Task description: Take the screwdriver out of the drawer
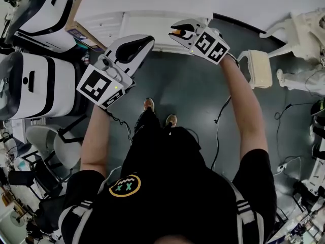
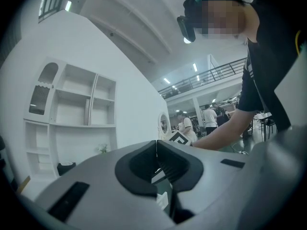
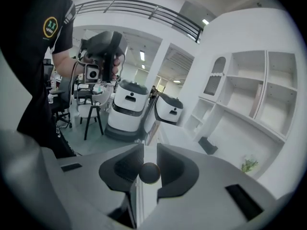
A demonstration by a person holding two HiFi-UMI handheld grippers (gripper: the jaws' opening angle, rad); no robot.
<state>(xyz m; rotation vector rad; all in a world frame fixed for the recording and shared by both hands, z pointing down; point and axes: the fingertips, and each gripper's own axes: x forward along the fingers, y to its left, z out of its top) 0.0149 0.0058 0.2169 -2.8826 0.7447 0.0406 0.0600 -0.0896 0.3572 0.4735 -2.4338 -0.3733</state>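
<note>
In the head view my right gripper (image 1: 175,33) is held up in front of the white drawer cabinet (image 1: 147,22), shut on the screwdriver, whose orange handle (image 1: 176,32) shows between the jaws. In the right gripper view the screwdriver's dark round end (image 3: 149,173) sits pinched between the two pads (image 3: 170,169). My left gripper (image 1: 133,49) hovers to the left of it, near the cabinet's front, with its jaws together and nothing in them. In the left gripper view its tips (image 2: 156,145) meet. I cannot tell whether the drawer stands open.
Two white robots (image 1: 35,83) (image 1: 45,9) stand at the left, with a chair (image 1: 48,139) below them. A white box (image 1: 259,67) and white furniture (image 1: 299,29) are at the right. Cables (image 1: 218,121) lie on the dark floor by the person's feet (image 1: 148,104).
</note>
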